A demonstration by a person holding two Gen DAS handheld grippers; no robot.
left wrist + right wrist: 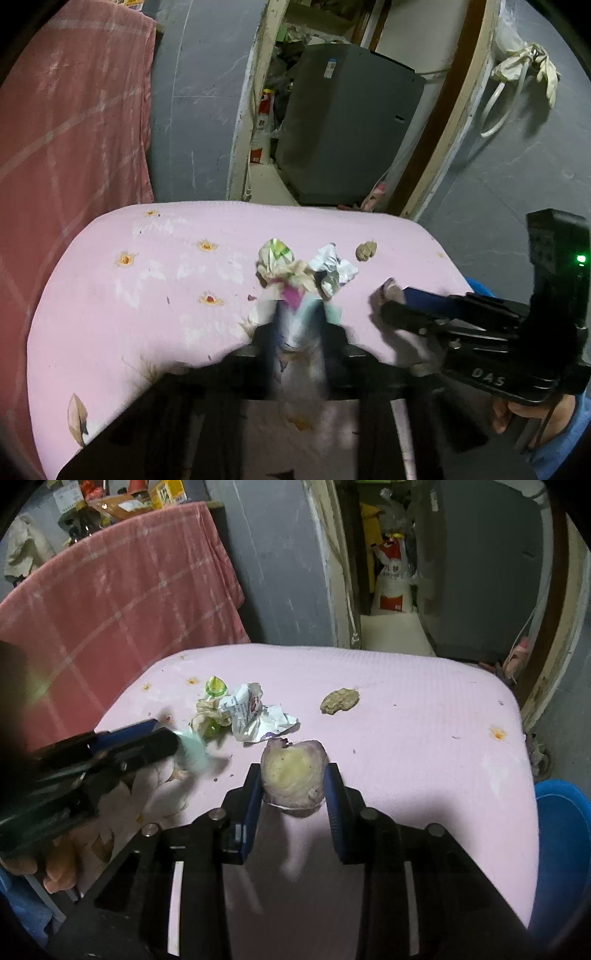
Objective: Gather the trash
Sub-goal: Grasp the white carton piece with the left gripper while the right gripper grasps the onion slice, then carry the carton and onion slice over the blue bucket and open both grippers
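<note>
Both hand-held grippers work the pink counter (406, 686) at once, so I can lift two bits of trash together. My right hand-held gripper (293, 775) has its blue pads on either side of a round, pale, peel-like lump (293, 771), pressing on its flanks at mid width; I hold it low and near the counter's front edge because that is where the lump sits. My left hand-held gripper (297, 306) is blurred in its own view, but its jaws stand nearly together, pinched on a pale green scrap (194, 751) that sticks out past the tips at about 3 o'clock in the right wrist view. I judge that thin, limp scrap needs a tight pinch, which explains the narrow jaws.

More trash lies beyond the tips: a crumpled white wrapper (255, 712) at 11 o'clock from the lump, touching a green-and-yellow bottle piece (215, 686) and a tan paper wad (205, 716). A flat brown chunk (340, 700) lies apart at 1 o'clock. A blue tub (561, 834) stands beside the counter at 3 o'clock; I take it for the likely drop point, though I cannot see inside it. A pink checked cloth (122, 590) hangs behind at 10 o'clock.
</note>
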